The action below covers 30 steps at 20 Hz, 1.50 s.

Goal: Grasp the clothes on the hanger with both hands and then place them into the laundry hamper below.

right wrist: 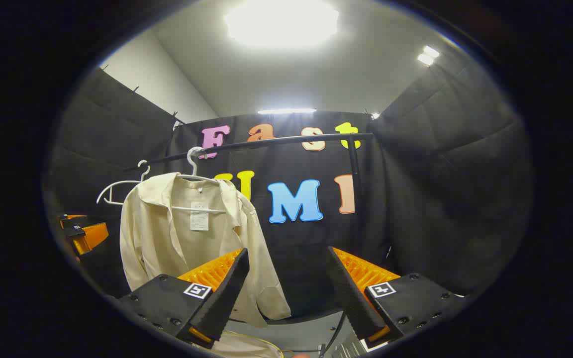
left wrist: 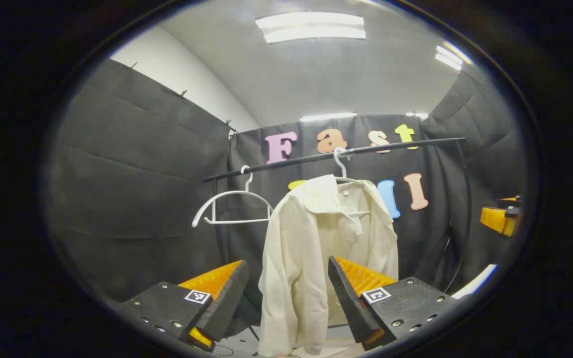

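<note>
While both spread wide and empty, each hand-held gripper (left wrist: 286, 293) (right wrist: 286, 288) well short of the cream shirt (left wrist: 316, 258) (right wrist: 187, 238).

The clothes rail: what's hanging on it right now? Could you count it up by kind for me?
Hangers: 2, both white, one bare hanger and one loaded hanger
Shirts: 1, a cream shirt on the loaded hanger
Total: 3 things on the rail
</note>
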Available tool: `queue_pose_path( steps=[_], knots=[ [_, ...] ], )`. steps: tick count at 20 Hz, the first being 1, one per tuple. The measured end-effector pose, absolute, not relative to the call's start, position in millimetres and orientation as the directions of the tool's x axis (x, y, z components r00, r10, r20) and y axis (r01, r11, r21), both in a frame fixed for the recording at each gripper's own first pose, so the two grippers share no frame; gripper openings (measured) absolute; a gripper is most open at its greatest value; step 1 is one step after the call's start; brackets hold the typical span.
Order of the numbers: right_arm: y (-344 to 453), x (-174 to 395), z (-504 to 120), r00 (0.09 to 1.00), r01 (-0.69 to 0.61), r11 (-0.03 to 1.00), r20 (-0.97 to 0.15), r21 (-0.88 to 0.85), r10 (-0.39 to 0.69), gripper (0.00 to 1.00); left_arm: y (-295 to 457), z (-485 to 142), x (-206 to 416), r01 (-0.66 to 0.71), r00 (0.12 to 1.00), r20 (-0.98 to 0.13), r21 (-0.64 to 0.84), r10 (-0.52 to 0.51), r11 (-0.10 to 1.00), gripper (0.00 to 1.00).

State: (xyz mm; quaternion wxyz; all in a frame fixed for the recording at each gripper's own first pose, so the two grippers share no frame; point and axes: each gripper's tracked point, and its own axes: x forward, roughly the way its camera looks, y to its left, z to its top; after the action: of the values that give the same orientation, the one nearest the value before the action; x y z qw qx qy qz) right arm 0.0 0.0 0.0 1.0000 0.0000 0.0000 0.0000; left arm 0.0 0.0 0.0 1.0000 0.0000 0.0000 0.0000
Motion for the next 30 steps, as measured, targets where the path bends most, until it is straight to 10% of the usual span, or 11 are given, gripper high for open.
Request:
queue_pose_path(
  steps=[30],
  knots=[
    [66, 54, 6, 0.996, -0.085, 0.996, 0.034, -0.015, 0.085, 0.94, -4, 17, 27, 0.039, 0.998, 0.054, -0.022, -0.038, 0.999, 0.94]
  ],
)
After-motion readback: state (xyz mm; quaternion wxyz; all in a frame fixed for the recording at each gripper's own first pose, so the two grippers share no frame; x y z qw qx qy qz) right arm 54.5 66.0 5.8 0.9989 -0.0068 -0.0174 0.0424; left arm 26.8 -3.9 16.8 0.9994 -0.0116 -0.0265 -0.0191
